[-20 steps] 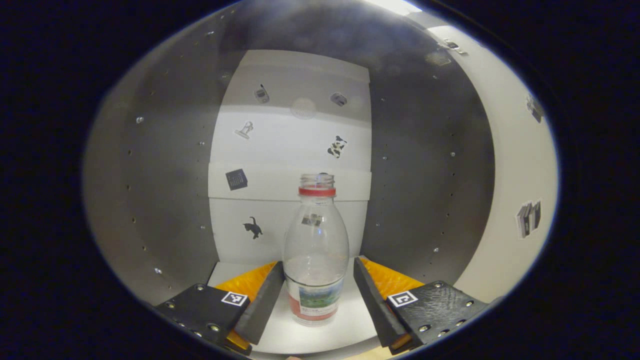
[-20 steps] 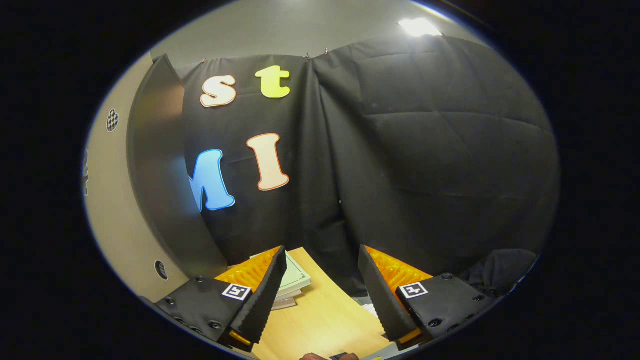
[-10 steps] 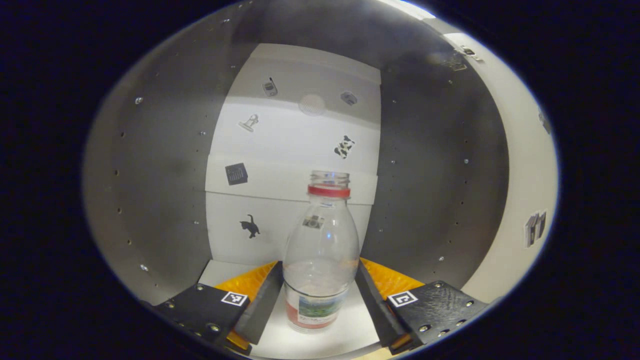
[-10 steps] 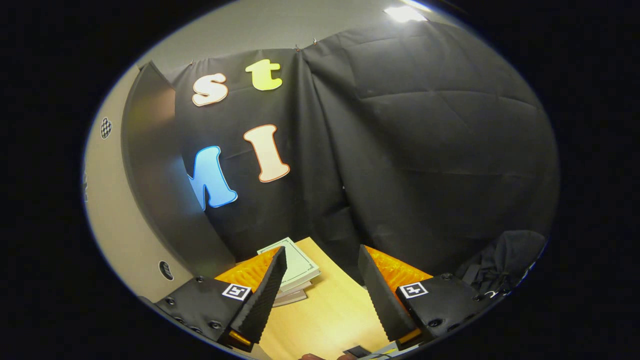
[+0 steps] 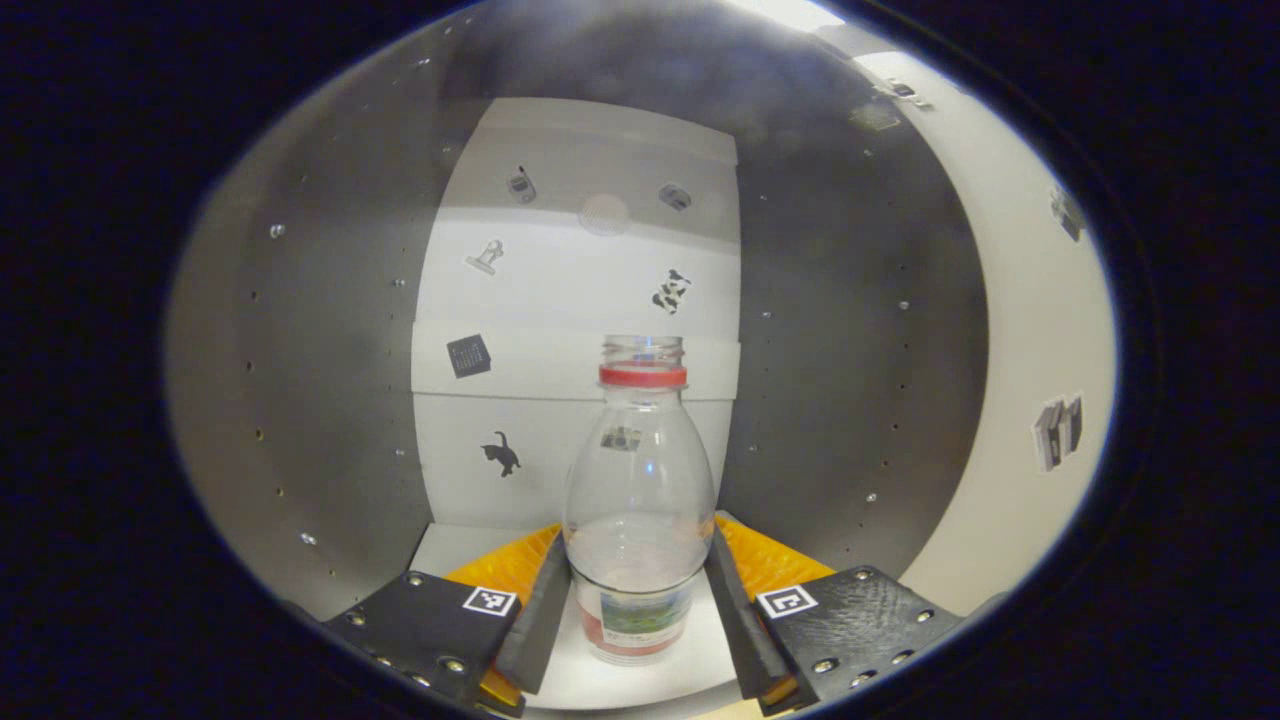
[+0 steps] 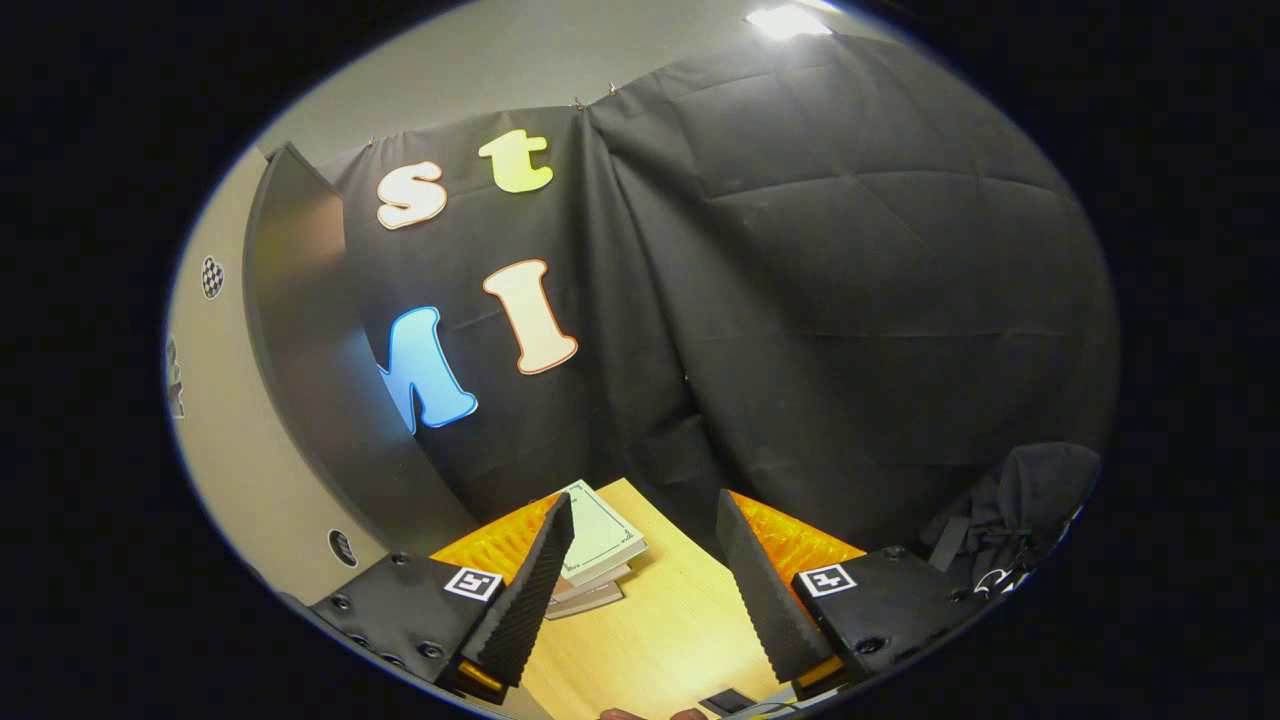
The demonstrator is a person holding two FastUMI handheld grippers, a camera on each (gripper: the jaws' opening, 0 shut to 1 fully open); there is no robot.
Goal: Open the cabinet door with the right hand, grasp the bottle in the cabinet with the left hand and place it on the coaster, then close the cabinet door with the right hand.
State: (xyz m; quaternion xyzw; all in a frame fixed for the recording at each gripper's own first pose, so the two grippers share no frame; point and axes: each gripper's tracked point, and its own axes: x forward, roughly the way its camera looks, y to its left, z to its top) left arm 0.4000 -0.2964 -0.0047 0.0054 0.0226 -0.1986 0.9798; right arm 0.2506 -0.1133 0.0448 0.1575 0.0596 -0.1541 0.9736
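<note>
A clear bottle with a red neck ring and a label near its base stands upright on the white cabinet floor. My left gripper reaches into the cabinet, and both fingers press on the bottle's lower sides. The cabinet's open door shows cream at the right edge of the left gripper view. In the right gripper view my right gripper hangs open over a wooden table with nothing between its fingers.
Grey side walls and a white back panel with small stickers close in around the bottle. Beside the right gripper stand a grey cabinet panel, a stack of books and a dark bag.
My left gripper's fingers have closed in from either side onto the bottle. The right gripper has drifted slightly, bringing more of the books and table into its view, and stays open.
</note>
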